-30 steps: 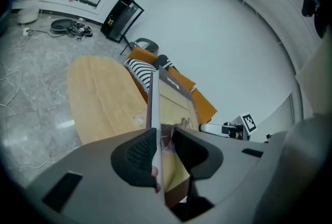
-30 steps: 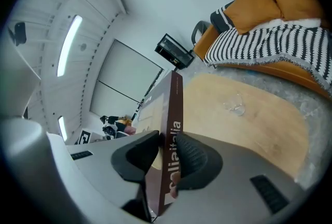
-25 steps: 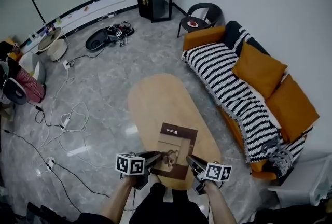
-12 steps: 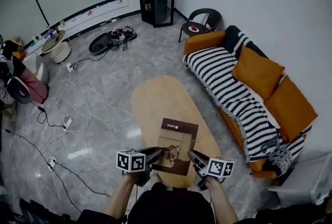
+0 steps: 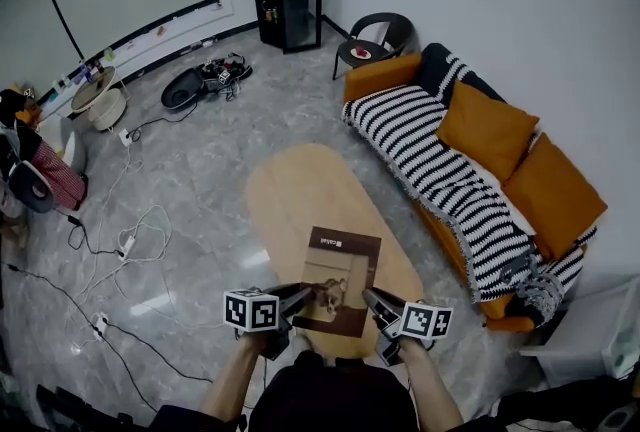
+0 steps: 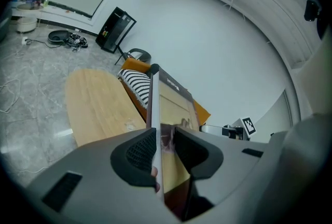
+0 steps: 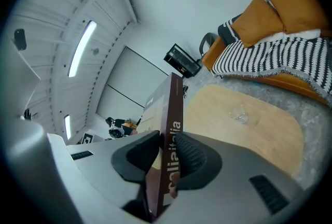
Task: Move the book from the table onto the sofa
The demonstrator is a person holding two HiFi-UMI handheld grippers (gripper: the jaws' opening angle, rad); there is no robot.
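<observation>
The left gripper (image 5: 300, 298) and the right gripper (image 5: 372, 303) each clamp a near corner of the book (image 5: 339, 275), which spans the gap between them over the near end of the oval wooden table (image 5: 298, 188). Beyond the right gripper, off to its right, stands the orange sofa (image 5: 383, 74) with a striped blanket (image 5: 432, 158). Cables (image 5: 130, 230) trail over the floor left of the left gripper.
</observation>
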